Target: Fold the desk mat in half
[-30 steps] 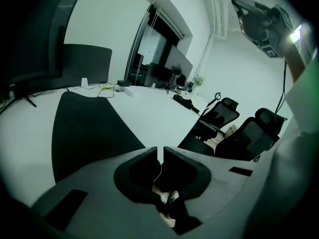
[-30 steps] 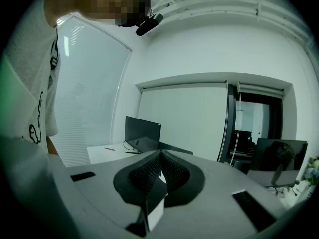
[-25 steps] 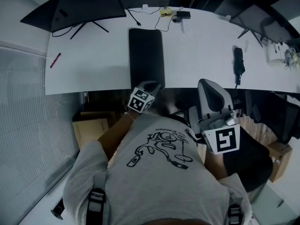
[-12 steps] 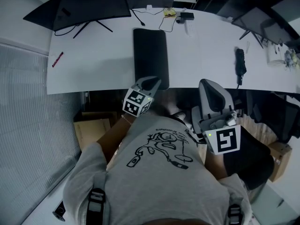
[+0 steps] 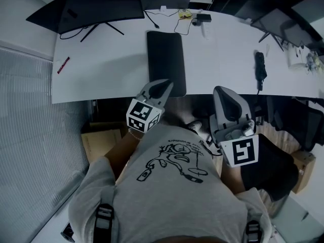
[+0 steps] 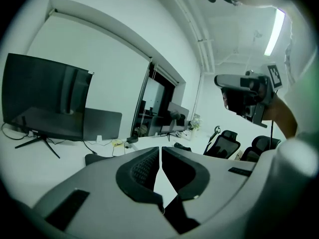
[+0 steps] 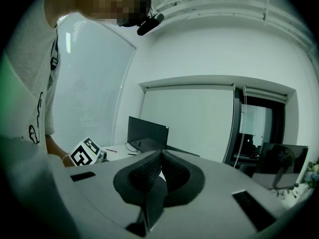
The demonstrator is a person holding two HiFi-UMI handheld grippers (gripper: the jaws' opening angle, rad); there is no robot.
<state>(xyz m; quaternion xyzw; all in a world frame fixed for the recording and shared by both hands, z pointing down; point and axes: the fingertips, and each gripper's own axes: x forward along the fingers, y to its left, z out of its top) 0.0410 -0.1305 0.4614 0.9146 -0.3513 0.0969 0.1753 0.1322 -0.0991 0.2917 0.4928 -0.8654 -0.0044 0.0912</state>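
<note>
While flat on table [image 5: 101, 70] — black desk mat [image 5: 166, 62].

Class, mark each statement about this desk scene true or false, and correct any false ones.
1. The black desk mat lies on the white desk. True.
2. The right tongs rest on the mat. False: they are shut on nothing, off the desk's near edge.
3. A red pen lies on the desk, left of the mat. True.
4. The left tongs hold the red pen. False: they are by the mat's near end, closing, with nothing between them.
</note>
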